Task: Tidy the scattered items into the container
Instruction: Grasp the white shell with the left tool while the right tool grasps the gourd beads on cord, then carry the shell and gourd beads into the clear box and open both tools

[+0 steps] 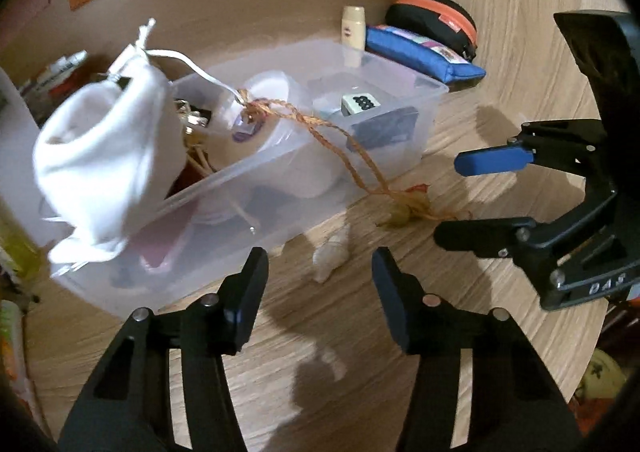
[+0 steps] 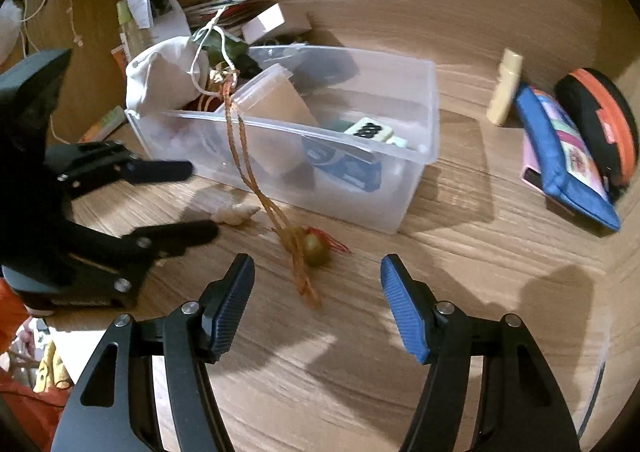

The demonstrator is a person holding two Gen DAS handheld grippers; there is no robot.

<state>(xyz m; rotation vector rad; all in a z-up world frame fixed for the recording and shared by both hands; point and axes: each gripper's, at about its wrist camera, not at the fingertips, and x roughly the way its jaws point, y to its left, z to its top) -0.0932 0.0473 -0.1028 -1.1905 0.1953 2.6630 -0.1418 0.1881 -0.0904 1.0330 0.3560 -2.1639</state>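
We hold both claws, left claw point(image 1: 320, 276) and right claw point(image 2: 318, 280), open and empty above the bench point(image 2: 460, 260), where the small, rigid, likely brittle seashell point(image 2: 236, 215) lies just outside the clear container point(image 2: 416, 188); grip its thicker middle gently.

1. I take the container point(image 2: 384, 188) on the table point(image 2: 460, 292) as my landmark.
2. In it lie a tub point(image 2: 272, 108), a tile point(image 2: 366, 129) and a pouch point(image 2: 160, 80) at its left end.
3. A cord point(image 2: 240, 148) hangs over its near wall down to a bead point(image 2: 318, 246) on the table in front.
4. A shell point(image 2: 236, 214) lies in front, left of the bead.
5. Right of the container stand a bottle point(image 2: 505, 88), then a pencil case point(image 2: 568, 156) and a round case point(image 2: 600, 124).
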